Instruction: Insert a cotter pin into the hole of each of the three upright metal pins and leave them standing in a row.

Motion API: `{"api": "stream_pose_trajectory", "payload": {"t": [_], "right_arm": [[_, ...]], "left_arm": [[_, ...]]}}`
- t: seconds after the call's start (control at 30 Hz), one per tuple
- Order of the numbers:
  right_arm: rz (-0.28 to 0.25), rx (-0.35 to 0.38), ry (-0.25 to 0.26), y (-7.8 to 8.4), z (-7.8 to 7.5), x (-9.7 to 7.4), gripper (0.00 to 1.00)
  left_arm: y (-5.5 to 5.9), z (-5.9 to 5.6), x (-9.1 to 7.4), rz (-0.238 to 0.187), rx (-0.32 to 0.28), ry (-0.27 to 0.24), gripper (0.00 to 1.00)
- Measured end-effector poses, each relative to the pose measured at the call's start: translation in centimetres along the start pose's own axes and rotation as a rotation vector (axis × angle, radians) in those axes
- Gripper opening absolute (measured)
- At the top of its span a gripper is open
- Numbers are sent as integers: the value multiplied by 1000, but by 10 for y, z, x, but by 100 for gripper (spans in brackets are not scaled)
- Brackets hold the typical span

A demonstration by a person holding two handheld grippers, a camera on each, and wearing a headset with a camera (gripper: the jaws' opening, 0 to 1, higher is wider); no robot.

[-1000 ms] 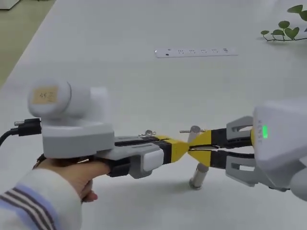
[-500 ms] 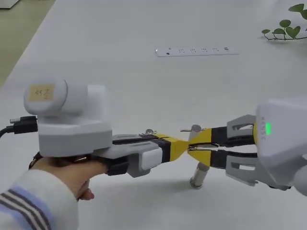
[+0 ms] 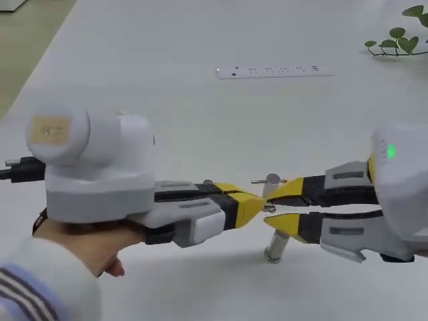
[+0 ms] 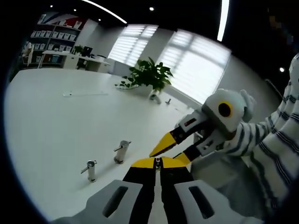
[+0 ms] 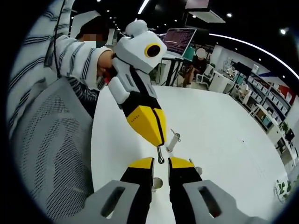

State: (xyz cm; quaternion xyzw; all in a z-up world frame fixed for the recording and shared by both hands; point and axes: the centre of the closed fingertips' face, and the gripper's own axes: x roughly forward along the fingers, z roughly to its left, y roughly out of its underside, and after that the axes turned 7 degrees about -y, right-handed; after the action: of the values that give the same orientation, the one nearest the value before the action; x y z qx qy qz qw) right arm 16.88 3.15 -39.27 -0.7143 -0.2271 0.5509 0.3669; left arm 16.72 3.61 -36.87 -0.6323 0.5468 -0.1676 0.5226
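My left gripper [image 3: 259,202] reaches in from the left, shut on a small cotter pin [image 3: 269,208] at its yellow tips. The right gripper [image 3: 267,207] faces it from the right with its jaws open above and below that spot. Below them a bare metal pin [image 3: 275,245] stands on the table, leaning a little. Behind stand two more metal pins [image 3: 271,180] [image 3: 208,184], the right one with a cotter pin through it. In the right gripper view the cotter pin [image 5: 160,155] hangs from the left gripper [image 5: 148,122] just above the bare pin's top [image 5: 156,183].
A white power strip [image 3: 273,71] lies far back on the white table [image 3: 167,100]. A green plant [image 3: 400,41] sits at the far right corner. In the left gripper view both standing pins [image 4: 91,170] [image 4: 121,151] are left of the jaws.
The right gripper's jaws have opened and drawn back a little to the right. The left gripper stays shut on the cotter pin at the same spot.
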Motion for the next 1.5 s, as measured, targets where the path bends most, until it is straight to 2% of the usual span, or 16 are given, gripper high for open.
{"api": "stream_pose_trajectory", "payload": {"t": [0.07, 0.2, 0.43, 0.87, 1.03, 1.2, 1.33, 1.5], "right_arm": [[-19, 37, -11, 0, 1, 0, 7], [-49, 48, -18, -2, 2, -2, 5], [-65, 96, -43, 2, 4, -1, 5], [-88, 147, -83, 1, 11, 1, 2], [-90, 156, -88, 0, 12, 0, 1], [-93, 151, -90, -1, 11, 0, 0], [-86, 144, -97, -1, 11, 0, 0], [-74, 131, -112, 0, 14, -2, 0]], "left_arm": [[0, -2, 0, 2, 13, 9, 0], [0, -5, 0, 2, 41, 29, 0], [-1, -12, -1, 15, 136, 73, 0], [3, -13, -3, 50, 259, 96, 0], [7, -11, -3, 71, 294, 95, 0], [6, -11, -3, 73, 320, 96, 0], [12, -9, -2, 101, 370, 96, 0], [14, -10, -2, 118, 385, 107, 0]]}}
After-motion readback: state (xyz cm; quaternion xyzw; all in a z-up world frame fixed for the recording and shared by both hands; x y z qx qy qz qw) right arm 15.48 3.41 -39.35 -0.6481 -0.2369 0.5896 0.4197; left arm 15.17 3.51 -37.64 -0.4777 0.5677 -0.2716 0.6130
